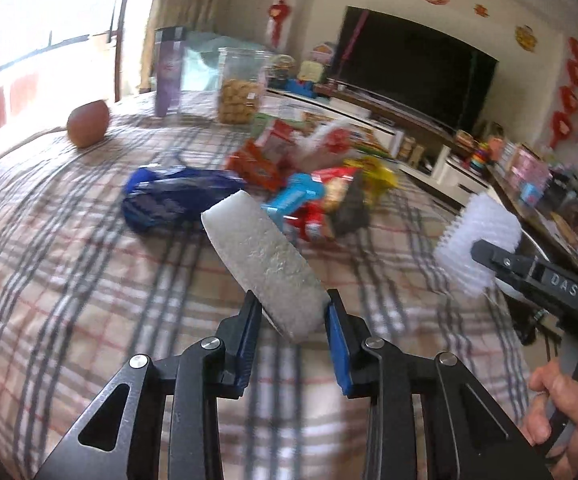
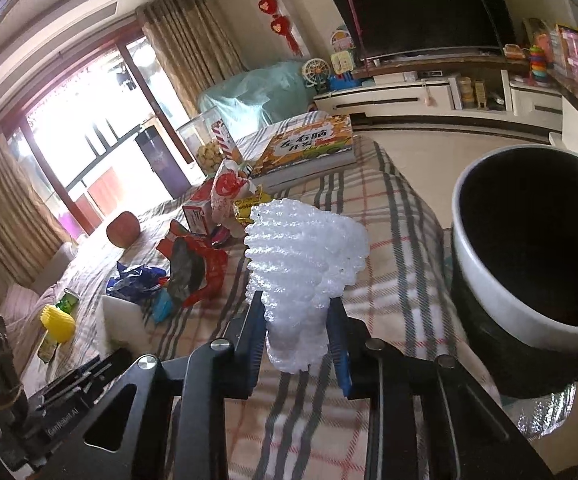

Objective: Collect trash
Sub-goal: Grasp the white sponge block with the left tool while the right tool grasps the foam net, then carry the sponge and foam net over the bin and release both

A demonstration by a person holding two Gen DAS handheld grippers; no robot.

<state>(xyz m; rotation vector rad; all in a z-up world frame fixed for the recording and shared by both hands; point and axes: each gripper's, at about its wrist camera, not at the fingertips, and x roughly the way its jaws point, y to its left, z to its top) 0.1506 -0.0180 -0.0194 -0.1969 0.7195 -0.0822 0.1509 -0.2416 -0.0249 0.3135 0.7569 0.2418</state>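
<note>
My left gripper (image 1: 293, 320) is shut on a white foam block (image 1: 261, 256), which sticks up and away over the plaid tablecloth (image 1: 89, 300). My right gripper (image 2: 297, 332) is shut on a white foam fruit net (image 2: 305, 264). A black bin with a white rim (image 2: 489, 280) stands just right of it, mouth open. A pile of snack wrappers (image 1: 301, 188) with a blue bag (image 1: 169, 196) lies ahead of the left gripper. The left wrist view has the right gripper (image 1: 477, 256) with its net (image 1: 469, 248) at the right. In the right wrist view, the left gripper (image 2: 109, 354) and block (image 2: 123, 324) sit lower left.
An apple (image 1: 89, 122), a purple bottle (image 1: 169, 72) and a cookie jar (image 1: 241, 88) stand at the table's far side. A large book (image 2: 309, 144) lies at the far right corner. Yellow paper cups (image 2: 59, 322) sit near the left edge. A hand (image 1: 561, 420) grips the right handle.
</note>
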